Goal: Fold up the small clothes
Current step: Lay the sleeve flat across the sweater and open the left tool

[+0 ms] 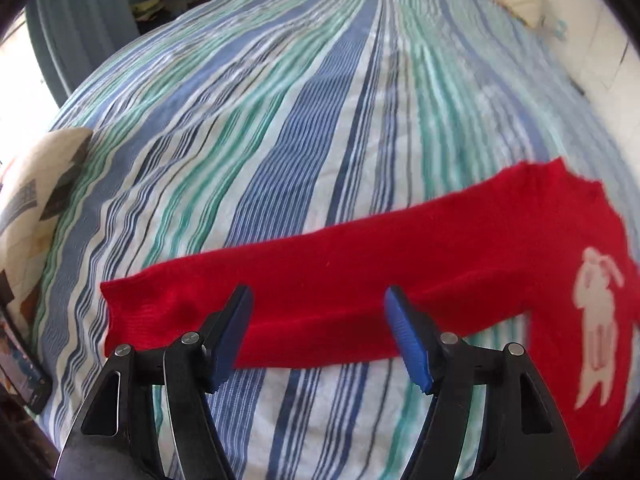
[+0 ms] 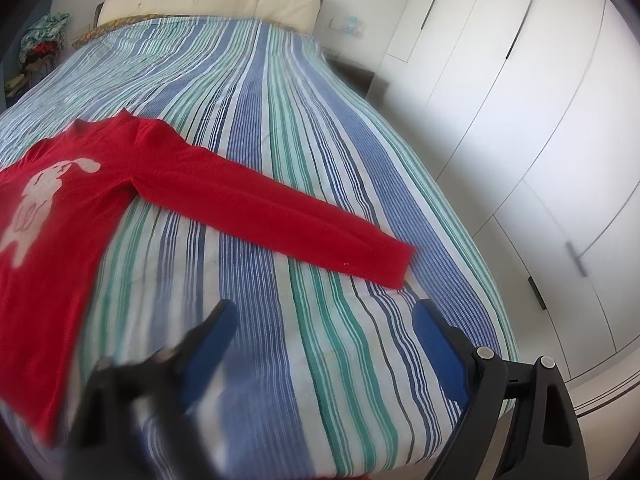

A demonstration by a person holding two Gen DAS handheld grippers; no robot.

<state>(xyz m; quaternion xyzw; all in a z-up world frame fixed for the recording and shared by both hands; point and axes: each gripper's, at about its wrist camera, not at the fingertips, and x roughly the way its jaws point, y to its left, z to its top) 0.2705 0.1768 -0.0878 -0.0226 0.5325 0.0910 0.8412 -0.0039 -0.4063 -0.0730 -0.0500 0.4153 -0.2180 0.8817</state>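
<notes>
Here your left gripper [image 1: 318, 300] tilts steeply down over the red sweater [image 1: 360, 280] sleeve, jaws apart, gripping nothing. Your right gripper [image 2: 324, 316] hangs above the striped bedspread [image 2: 280, 120], spread wide and empty.

Left gripper [image 1: 318, 300] jaws apart, right gripper [image 2: 324, 316] wide open

Matt red knit sweater [image 1: 320, 280] on striped woven cotton bedspread [image 1: 280, 120]; ribbed blue pads [image 1: 408, 340] on black plastic tongs

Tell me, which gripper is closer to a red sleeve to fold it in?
Probably left. The left gripper hangs open right over a sleeve of the red sweater; the right gripper, also open, sits short of its sleeve.
</notes>
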